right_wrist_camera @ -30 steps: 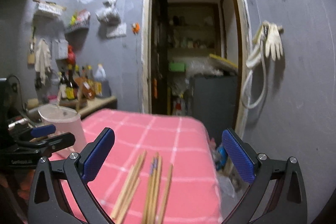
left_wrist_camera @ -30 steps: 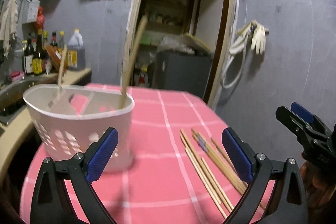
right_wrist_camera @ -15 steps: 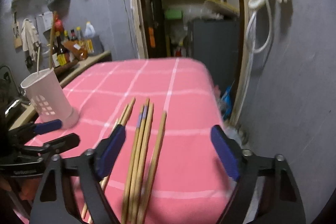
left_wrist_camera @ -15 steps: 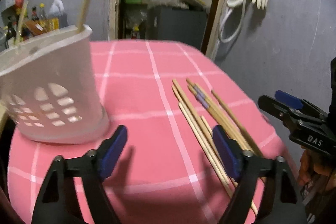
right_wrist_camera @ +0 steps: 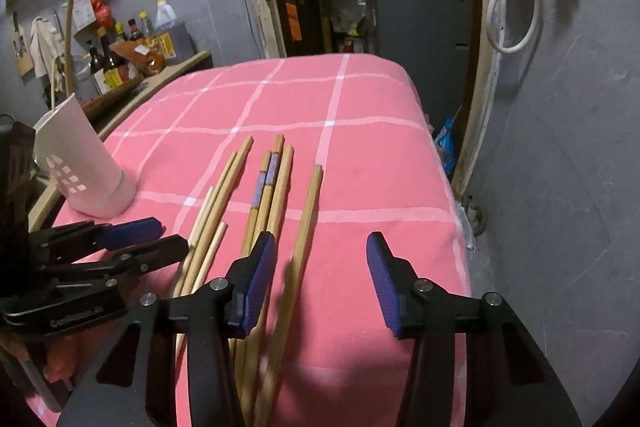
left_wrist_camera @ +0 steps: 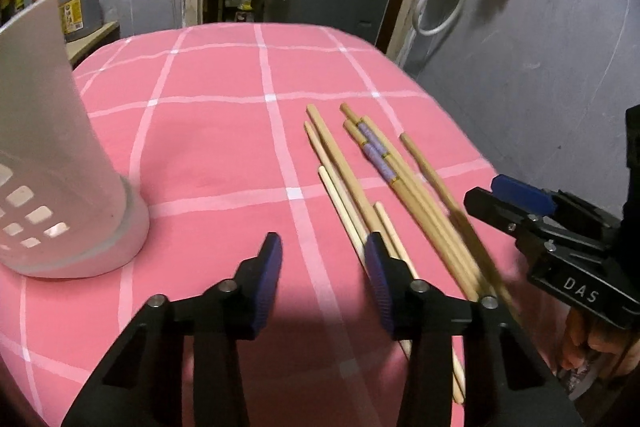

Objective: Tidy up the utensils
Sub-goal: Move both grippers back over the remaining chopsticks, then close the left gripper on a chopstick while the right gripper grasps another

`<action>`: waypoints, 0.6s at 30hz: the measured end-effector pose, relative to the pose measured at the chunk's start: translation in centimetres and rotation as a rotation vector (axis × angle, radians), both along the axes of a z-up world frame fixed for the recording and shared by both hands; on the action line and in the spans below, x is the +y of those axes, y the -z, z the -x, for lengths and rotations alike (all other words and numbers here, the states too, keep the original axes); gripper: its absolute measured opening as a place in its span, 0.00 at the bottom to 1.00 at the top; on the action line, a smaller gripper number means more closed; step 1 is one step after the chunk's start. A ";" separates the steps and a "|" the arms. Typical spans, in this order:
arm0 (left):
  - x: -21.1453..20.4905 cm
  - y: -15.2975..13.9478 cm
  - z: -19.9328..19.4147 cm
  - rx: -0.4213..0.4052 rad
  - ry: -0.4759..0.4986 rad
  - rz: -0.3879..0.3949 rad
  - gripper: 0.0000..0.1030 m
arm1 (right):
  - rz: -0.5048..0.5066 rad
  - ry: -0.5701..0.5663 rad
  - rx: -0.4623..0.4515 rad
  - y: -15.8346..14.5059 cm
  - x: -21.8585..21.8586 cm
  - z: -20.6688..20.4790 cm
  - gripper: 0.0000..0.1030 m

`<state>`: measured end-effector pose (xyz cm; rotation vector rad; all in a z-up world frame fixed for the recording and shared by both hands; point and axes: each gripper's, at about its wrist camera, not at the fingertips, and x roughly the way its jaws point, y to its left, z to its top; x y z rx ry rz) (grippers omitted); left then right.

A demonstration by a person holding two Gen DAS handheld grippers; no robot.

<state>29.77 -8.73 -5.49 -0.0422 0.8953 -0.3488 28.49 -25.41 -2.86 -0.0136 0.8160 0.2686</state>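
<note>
We hold our left gripper [left_wrist_camera: 322, 263] and our right gripper [right_wrist_camera: 320, 267] low over the pink checked tablecloth [left_wrist_camera: 224, 147]. The jaws of both have just been closing, but they are not shut and grip nothing: between the left jaws we see only cloth, and the single chopstick [right_wrist_camera: 306, 223] at the right of the row lies under the right jaws, not pressed. The chopsticks [left_wrist_camera: 360, 179] lie side by side near the right edge of the table, well apart from the white utensil holder [left_wrist_camera: 52, 155] at the left. We judge that they are light, stiff and smooth, so one can roll or slip out of the pads. It seems better to take hold near the middle, across the stick, and to pinch only one or two. Two sticks carry a purple band [left_wrist_camera: 374, 147] with no writing. On the right gripper we read "DAS" [left_wrist_camera: 580, 290]; the bottle labels [right_wrist_camera: 114, 75] are too small to read.
</note>
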 end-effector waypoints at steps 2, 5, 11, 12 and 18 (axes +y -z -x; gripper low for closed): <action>0.0 0.1 -0.2 0.001 -0.003 0.001 0.34 | -0.001 0.001 0.016 0.2 -0.1 -0.2 0.42; -0.2 0.2 -0.5 0.004 -0.006 -0.004 0.34 | -0.002 -0.001 0.040 0.5 -0.1 -0.6 0.41; -0.9 0.1 -1.3 0.017 0.003 0.002 0.34 | 0.003 0.003 0.080 0.9 -0.1 -1.3 0.37; -1.0 0.1 -1.4 0.018 0.004 0.002 0.33 | 0.001 0.003 0.087 1.0 -0.1 -1.4 0.37; -1.3 0.2 -1.8 0.039 0.022 -0.001 0.16 | 0.020 -0.009 0.117 1.3 0.5 -2.5 0.29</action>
